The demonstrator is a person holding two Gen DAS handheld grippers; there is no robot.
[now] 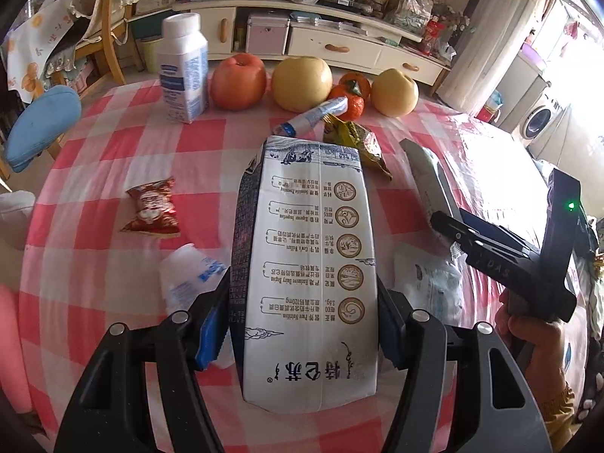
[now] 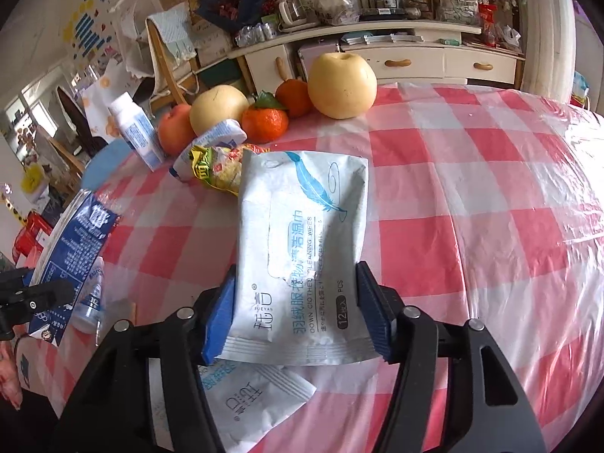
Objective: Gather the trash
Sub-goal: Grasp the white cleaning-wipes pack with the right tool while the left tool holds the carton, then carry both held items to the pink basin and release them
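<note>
Bright daylight w/ blown-out glare at right; fisheye-warped, dark edges.

Right half of the checked table [image 2: 472,196] is wide open, loads of bare cloth to move through. The far edge is walled off by a row: white bottle [image 1: 184,68], red apple [image 1: 238,81], pear [image 1: 302,83], tangerines [image 1: 351,98], second pear [image 1: 394,91]. Just in front sit a squashed tube [image 1: 311,116] and a yellow wrapper [image 1: 358,143]. Left side has a red snack packet [image 1: 153,207] with open cloth around it.
</note>
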